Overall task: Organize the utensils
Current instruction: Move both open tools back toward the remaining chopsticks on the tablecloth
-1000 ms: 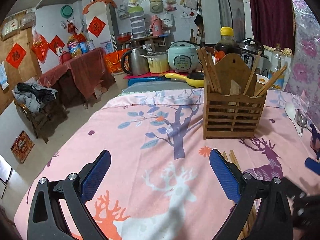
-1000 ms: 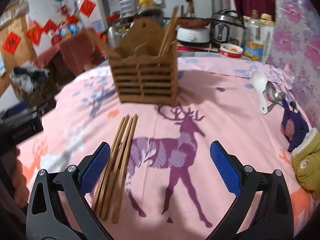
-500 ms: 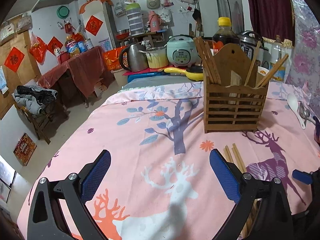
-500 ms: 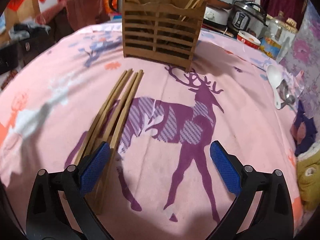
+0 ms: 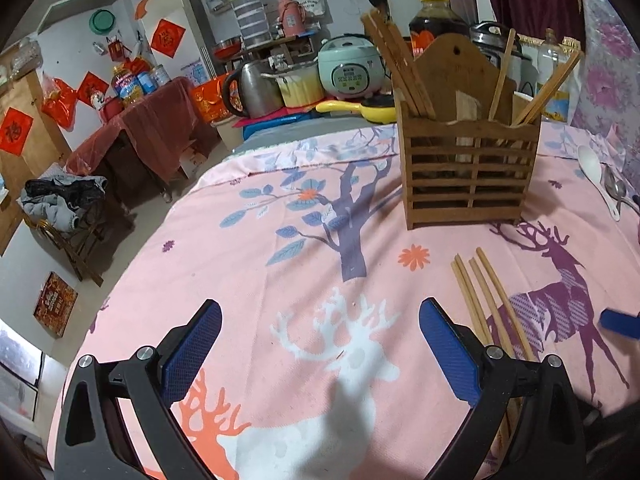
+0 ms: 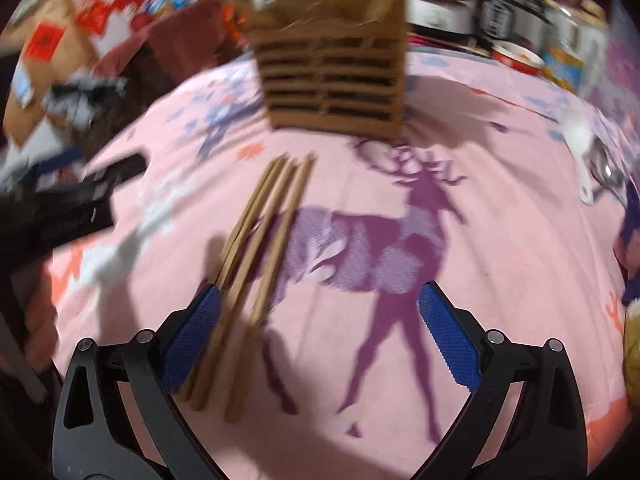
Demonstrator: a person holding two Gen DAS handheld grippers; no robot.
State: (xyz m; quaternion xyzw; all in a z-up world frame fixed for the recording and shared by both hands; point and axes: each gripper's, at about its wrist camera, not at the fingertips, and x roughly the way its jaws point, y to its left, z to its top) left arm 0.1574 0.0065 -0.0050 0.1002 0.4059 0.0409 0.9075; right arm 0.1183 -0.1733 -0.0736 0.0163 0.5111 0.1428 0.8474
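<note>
Several loose chopsticks [image 6: 260,248] lie on the pink tablecloth [image 6: 500,240], just inside my right gripper's [image 6: 320,332] left finger.

Both my grippers stand released, nothing grasped; the right's jaws have just been closing slightly, with the sticks' near ends between them. Their long axis runs away from the jaws toward the wooden holder [image 6: 332,68] ahead. My left gripper [image 5: 320,356] hangs over bare cloth, the sticks outside its right finger, so the right hand is nearer.

Left gripper [image 5: 320,354], right gripper [image 6: 320,336]: both wide apart.

Matt wooden chopsticks [image 6: 256,248], cloth tablecloth [image 5: 280,272]
</note>
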